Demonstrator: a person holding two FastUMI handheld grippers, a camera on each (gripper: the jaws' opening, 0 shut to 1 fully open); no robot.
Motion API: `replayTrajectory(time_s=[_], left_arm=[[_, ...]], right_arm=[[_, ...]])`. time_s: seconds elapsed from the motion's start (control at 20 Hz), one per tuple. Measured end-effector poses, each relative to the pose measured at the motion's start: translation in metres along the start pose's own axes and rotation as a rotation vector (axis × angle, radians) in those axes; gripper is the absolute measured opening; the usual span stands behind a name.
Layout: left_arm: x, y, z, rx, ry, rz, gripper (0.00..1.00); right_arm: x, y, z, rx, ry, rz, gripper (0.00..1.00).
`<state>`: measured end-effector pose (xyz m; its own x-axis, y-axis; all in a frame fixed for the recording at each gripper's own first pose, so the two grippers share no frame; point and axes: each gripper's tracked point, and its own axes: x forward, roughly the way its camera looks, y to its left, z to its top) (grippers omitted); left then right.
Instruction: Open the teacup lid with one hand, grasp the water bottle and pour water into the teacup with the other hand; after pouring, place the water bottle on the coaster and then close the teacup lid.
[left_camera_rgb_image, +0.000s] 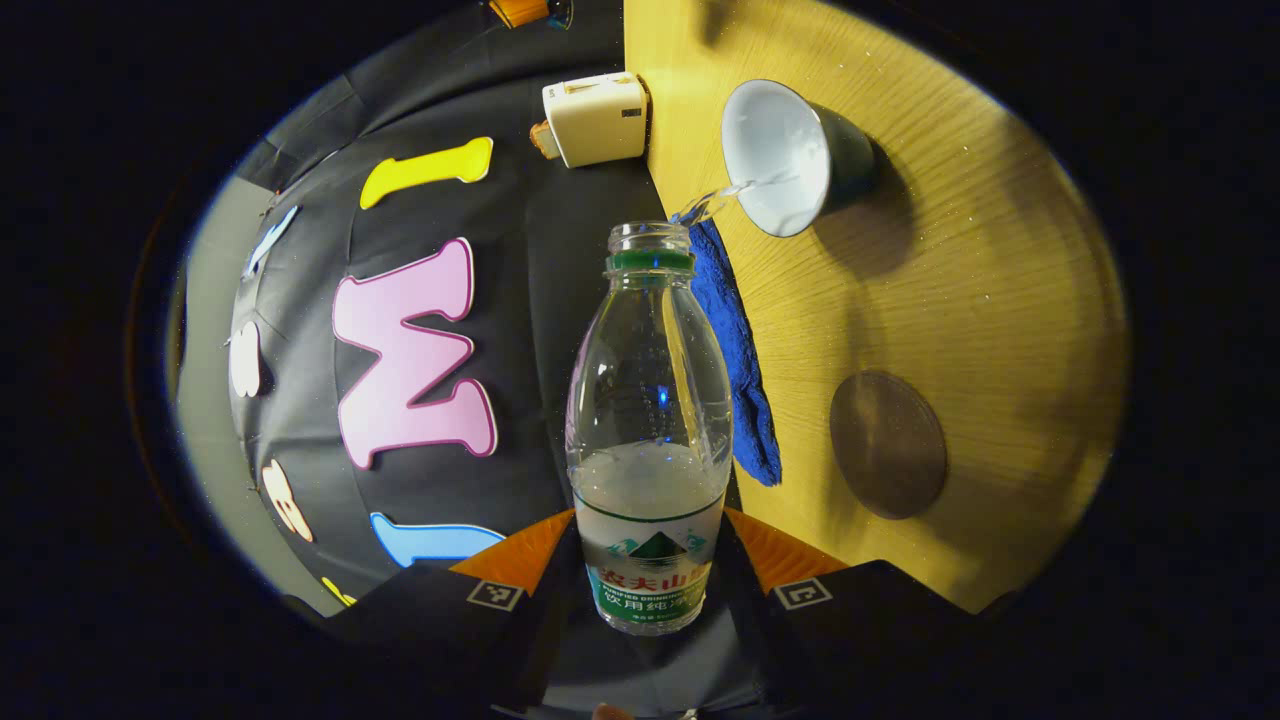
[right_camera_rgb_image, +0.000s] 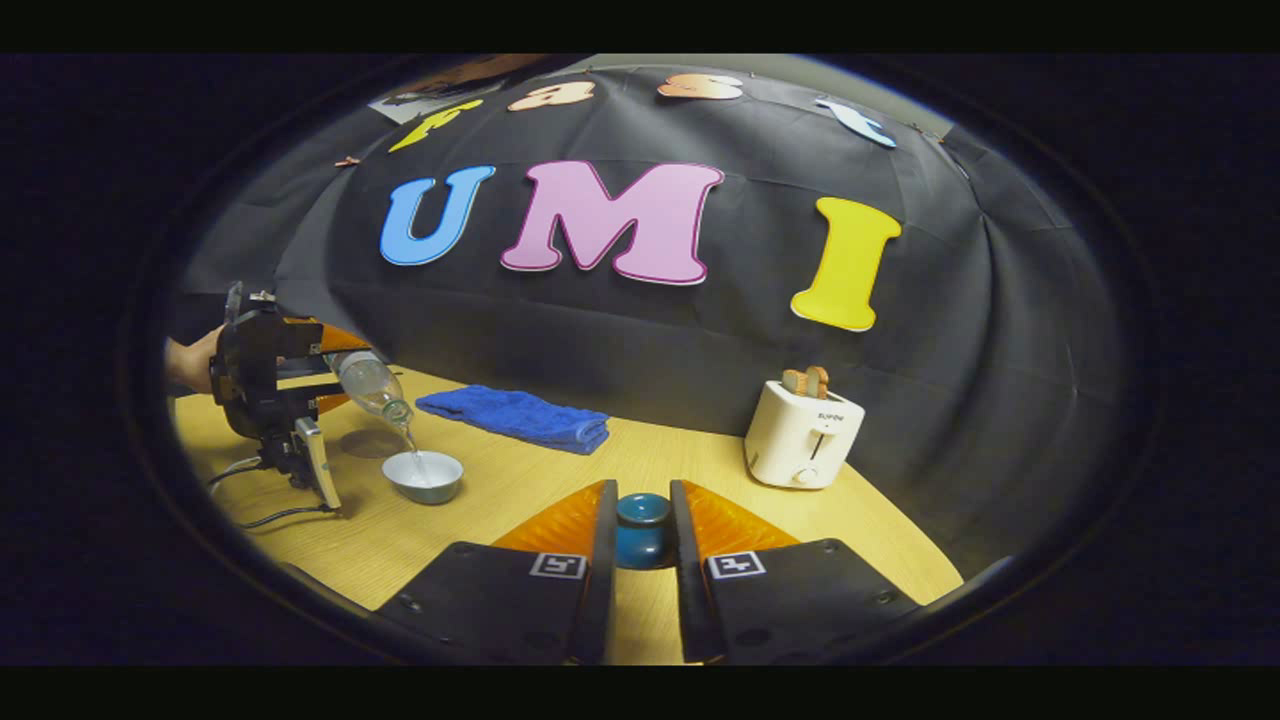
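— What has the left gripper (left_camera_rgb_image: 650, 570) got?
— Both fingers clamp the bottle (left_camera_rgb_image: 648, 420), tipped over, a thin stream running from its mouth into the cup (left_camera_rgb_image: 775, 155) on the table (left_camera_rgb_image: 1000, 300). The coaster (left_camera_rgb_image: 887, 445) lies bare nearby.
— The right gripper (right_camera_rgb_image: 642, 535)?
— Closed on the lid (right_camera_rgb_image: 642, 528), held well apart from the cup, near the toaster (right_camera_rgb_image: 803, 433).

A staged recording booth, not a lived-in home. A black cloth wall (right_camera_rgb_image: 640, 330) closes off the far side behind a light wooden table (right_camera_rgb_image: 500, 500). Household props stand well apart on the table: a white toaster (right_camera_rgb_image: 803, 435) with bread slices at the right, a folded blue towel (right_camera_rgb_image: 515, 417) at the far edge, and cables (right_camera_rgb_image: 255, 490) trailing at the left.
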<state>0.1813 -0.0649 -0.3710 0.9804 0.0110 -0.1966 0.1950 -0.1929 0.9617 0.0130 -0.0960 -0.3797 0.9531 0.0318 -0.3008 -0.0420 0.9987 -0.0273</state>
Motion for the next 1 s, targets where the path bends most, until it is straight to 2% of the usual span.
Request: replayTrajectory(time_s=[0.05,0.1,0.2,0.25,0.35,0.4,0.45,0.7,0.75,1.0], left_arm=[[0.001,0.002,0.001,0.007,-0.007,0.012,0.75],[0.000,0.004,0.001,0.014,-0.014,0.021,0.76],[0.001,0.006,0.002,0.032,-0.026,0.034,0.76],[0.001,0.007,0.002,0.043,-0.030,0.043,0.76],[0.002,0.011,0.001,0.063,-0.039,0.052,0.76],[0.001,0.014,0.001,0.073,-0.046,0.060,0.76],[0.002,0.017,0.001,0.082,-0.052,0.067,0.76],[0.009,0.027,0.001,0.153,-0.074,0.107,0.75],[0.011,0.029,0.000,0.160,-0.080,0.114,0.75],[0.017,0.035,0.008,0.202,-0.121,0.154,0.75]], right_arm=[[-0.001,-0.001,0.000,0.001,0.000,-0.001,0.29],[-0.002,0.000,0.000,0.002,0.000,-0.001,0.34],[-0.003,0.000,0.000,0.000,0.001,-0.001,0.34],[-0.004,0.000,0.000,-0.001,0.000,-0.001,0.29],[-0.005,0.000,0.000,-0.003,-0.001,-0.005,0.29],[-0.006,-0.001,0.000,-0.001,-0.002,-0.005,0.34],[-0.007,0.000,0.000,0.001,-0.002,-0.006,0.29],[-0.011,-0.004,0.001,-0.014,-0.006,-0.022,0.29],[-0.011,-0.004,0.001,-0.018,-0.007,-0.021,0.34],[-0.014,-0.008,0.002,-0.028,-0.009,-0.026,0.29]])
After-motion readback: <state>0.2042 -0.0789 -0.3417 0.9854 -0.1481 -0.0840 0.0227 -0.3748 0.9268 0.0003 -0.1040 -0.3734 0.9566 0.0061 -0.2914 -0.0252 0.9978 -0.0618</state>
